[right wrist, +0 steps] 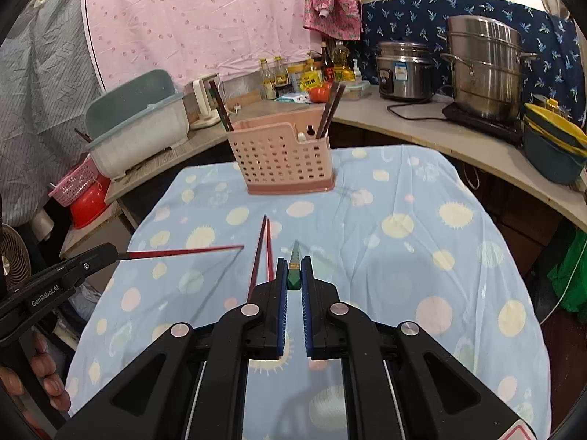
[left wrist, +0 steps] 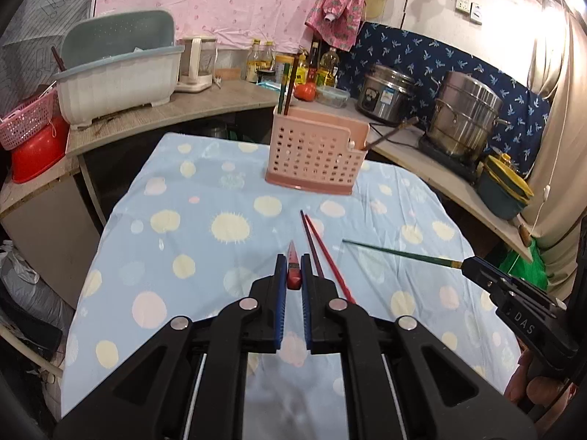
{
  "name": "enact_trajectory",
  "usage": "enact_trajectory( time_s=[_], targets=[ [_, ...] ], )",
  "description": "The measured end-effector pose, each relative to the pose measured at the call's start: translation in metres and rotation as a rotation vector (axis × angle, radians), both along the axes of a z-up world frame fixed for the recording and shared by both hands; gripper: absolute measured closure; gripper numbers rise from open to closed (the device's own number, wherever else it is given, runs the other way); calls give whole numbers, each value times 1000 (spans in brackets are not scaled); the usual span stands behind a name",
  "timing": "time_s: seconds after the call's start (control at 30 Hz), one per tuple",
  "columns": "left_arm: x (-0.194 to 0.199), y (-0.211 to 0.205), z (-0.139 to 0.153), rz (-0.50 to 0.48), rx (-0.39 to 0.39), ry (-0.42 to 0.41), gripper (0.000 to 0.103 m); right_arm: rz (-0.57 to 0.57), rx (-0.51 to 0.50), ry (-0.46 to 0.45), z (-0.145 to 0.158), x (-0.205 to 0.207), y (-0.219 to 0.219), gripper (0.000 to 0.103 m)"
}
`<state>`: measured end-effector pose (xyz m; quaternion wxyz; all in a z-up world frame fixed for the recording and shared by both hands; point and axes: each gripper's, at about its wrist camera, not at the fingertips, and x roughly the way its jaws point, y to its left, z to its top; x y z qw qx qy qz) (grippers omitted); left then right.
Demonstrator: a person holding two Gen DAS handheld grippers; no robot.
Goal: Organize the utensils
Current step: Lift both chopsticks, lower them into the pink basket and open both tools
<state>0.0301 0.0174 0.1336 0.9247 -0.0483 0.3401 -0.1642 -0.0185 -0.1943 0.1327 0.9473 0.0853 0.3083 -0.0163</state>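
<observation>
On the cloth-covered counter [right wrist: 422, 275], the pink utensil basket [right wrist: 284, 157] at twelve o'clock already holds several chopsticks. Two more chopsticks [right wrist: 263, 253] lie on the cloth, so sorting seems partly done. The left hand-held gripper [left wrist: 293, 275] pinches a red chopstick [left wrist: 293, 264]; the right hand-held gripper [right wrist: 294, 275] pinches a green chopstick [right wrist: 294, 260]. Both angle downward toward the basket.

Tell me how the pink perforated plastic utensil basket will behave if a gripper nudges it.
The pink perforated plastic utensil basket probably weighs little: thin walls, mostly holes. It is tall on a narrow base, so a high push may tip it. On the blue dotted tablecloth it may drag the cloth rather than slide.
</observation>
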Motion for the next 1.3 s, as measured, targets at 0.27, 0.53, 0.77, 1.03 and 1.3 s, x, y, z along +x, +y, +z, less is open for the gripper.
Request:
enact_trajectory(
  time_s=[0.27, 0.53, 0.77, 1.03, 1.3],
  targets=[
    [28, -13, 39, -18, 27, -43, 96, 5, -11, -43, 32, 23, -4, 96],
    [68, -29, 79, -33, 35, -83, 96, 15, -23, -85, 71, 56, -11, 96],
    [106, -43, 117, -29, 40, -136, 96, 8, -63, -132, 106, 92, -15, 96],
    [151, -66, 157, -27, 61, -205, 96, -9, -90, -219, 148, 144, -19, 96],
    [190, -89, 194, -25, 80, -294, 96, -46, -114, -302, 182, 201, -27, 96]
  ],
)
